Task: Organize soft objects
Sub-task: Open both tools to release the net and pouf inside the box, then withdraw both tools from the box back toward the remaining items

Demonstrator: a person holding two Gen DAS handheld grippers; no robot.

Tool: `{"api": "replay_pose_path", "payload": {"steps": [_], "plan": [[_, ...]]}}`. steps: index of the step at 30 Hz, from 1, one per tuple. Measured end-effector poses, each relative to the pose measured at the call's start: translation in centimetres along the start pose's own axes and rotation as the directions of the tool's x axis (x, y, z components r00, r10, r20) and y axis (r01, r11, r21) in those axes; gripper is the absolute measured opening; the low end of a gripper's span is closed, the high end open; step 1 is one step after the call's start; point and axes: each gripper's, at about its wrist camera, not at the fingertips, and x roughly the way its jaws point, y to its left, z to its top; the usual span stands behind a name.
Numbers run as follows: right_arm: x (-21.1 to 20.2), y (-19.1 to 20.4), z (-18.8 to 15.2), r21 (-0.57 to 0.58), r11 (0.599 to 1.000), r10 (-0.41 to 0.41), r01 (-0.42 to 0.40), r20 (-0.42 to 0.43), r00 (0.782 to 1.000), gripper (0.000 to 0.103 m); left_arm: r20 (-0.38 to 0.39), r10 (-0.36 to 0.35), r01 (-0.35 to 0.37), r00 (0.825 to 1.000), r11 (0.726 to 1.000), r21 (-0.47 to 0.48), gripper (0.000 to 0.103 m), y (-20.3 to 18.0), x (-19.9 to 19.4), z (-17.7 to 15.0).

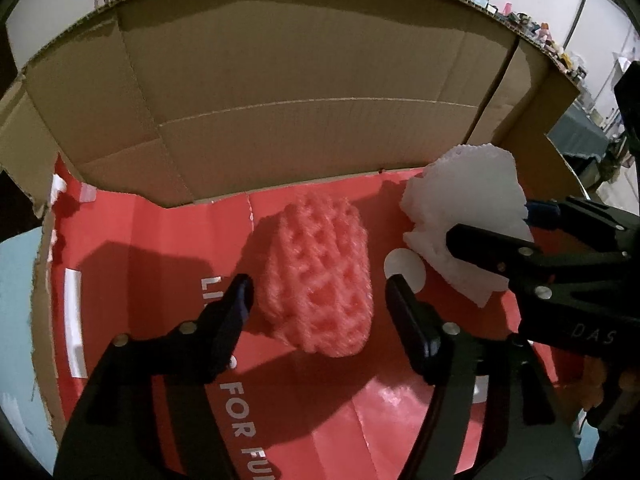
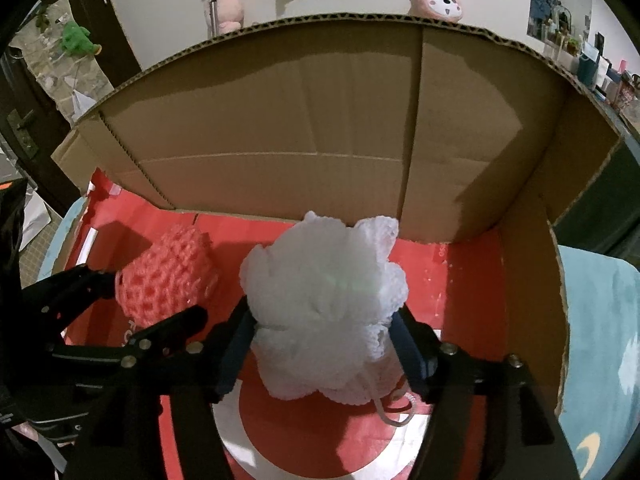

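Observation:
A pink foam net ball (image 1: 320,276) lies on the red floor of an open cardboard box (image 1: 280,100). My left gripper (image 1: 320,292) is open, its fingers on either side of the pink ball, not touching it. My right gripper (image 2: 324,320) is shut on a white mesh bath puff (image 2: 324,304), holding it inside the box to the right of the pink ball (image 2: 168,276). The puff (image 1: 464,216) and right gripper also show in the left wrist view. The puff's white cord loop (image 2: 394,412) hangs down.
The box has tall brown flaps (image 2: 280,120) at the back and right, and a red printed floor (image 2: 304,432) with white lettering. A light blue surface (image 2: 600,340) lies outside to the right. Plush toys (image 2: 440,2) sit behind the box.

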Motion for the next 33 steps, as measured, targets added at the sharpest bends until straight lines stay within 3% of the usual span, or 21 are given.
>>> {"api": "replay_pose_path", "payload": {"steps": [6,7,9,11,19,27,33], "plan": [[-1.0,0.1,0.0,0.006,1.0,-0.009,0.009,0.012,1.0,0.079,0.014,0.006,-0.006,1.0,1.0,0.005,0.071,-0.3,-1.0,-0.1],[-1.3,0.2,0.0,0.006,1.0,-0.009,0.009,0.016,1.0,0.08,0.017,0.008,-0.008,1.0,1.0,0.005,0.071,0.5,-1.5,-1.6],[-2.2,0.5,0.0,0.006,1.0,0.001,-0.001,0.025,1.0,0.087,0.026,0.015,-0.016,1.0,1.0,0.004,0.074,0.4,-2.3,-1.9],[-3.5,0.8,-0.1,-0.001,1.0,-0.005,0.005,0.043,0.999,0.088,0.042,0.028,-0.029,0.999,1.0,0.005,0.076,0.1,-3.4,-2.4],[-10.9,2.9,-2.2,-0.03,1.0,0.005,0.001,0.174,0.985,0.097,0.181,0.053,-0.045,0.982,0.998,-0.051,0.088,0.8,-11.8,-5.0],[-20.5,5.4,-7.9,-0.079,0.996,-0.013,0.044,0.361,0.933,0.103,0.336,0.048,-0.017,0.941,0.995,-0.095,0.096,0.1,-20.1,-8.4],[-26.4,7.1,-13.9,-0.108,0.989,-0.035,0.103,0.5,0.866,0.103,0.434,0.055,-0.029,0.899,0.997,-0.065,0.097,-1.1,-25.2,-13.2]]}}
